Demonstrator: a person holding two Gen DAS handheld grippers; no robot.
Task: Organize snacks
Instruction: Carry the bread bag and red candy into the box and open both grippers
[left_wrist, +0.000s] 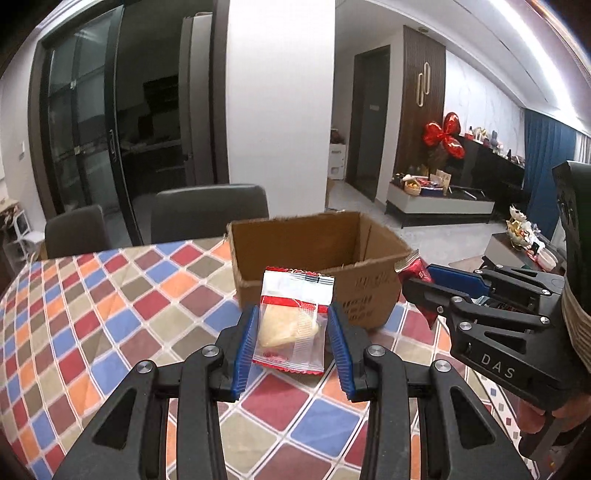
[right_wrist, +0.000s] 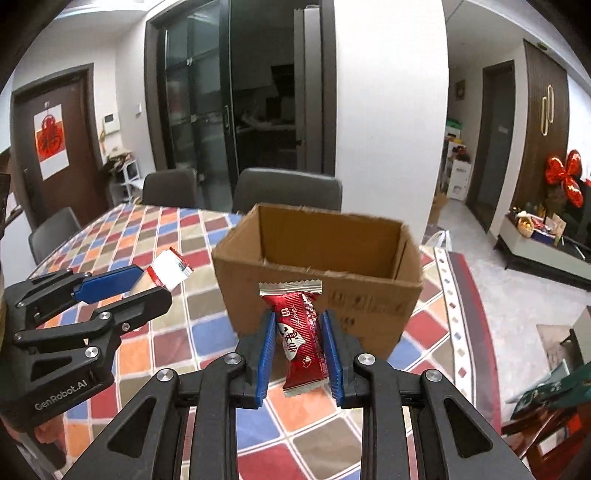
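My left gripper (left_wrist: 291, 325) is shut on a clear snack packet (left_wrist: 291, 321) with white and red print and a pale pastry inside, held above the checkered tablecloth (left_wrist: 110, 306). My right gripper (right_wrist: 298, 332) is shut on a red snack bar wrapper (right_wrist: 301, 336). An open cardboard box (left_wrist: 317, 258) stands on the table just beyond both grippers; its inside looks empty. In the left wrist view the right gripper (left_wrist: 413, 284) sits at the box's right with the red wrapper (left_wrist: 412, 267). In the right wrist view the left gripper (right_wrist: 147, 284) holds the packet (right_wrist: 170, 271) left of the box (right_wrist: 317, 266).
Dark chairs (left_wrist: 208, 212) stand behind the table's far edge. A white pillar (left_wrist: 280, 110) and dark glass doors (left_wrist: 92, 129) lie behind them. The table's right edge (right_wrist: 458, 295) drops to the floor, with low furniture (right_wrist: 546, 236) beyond.
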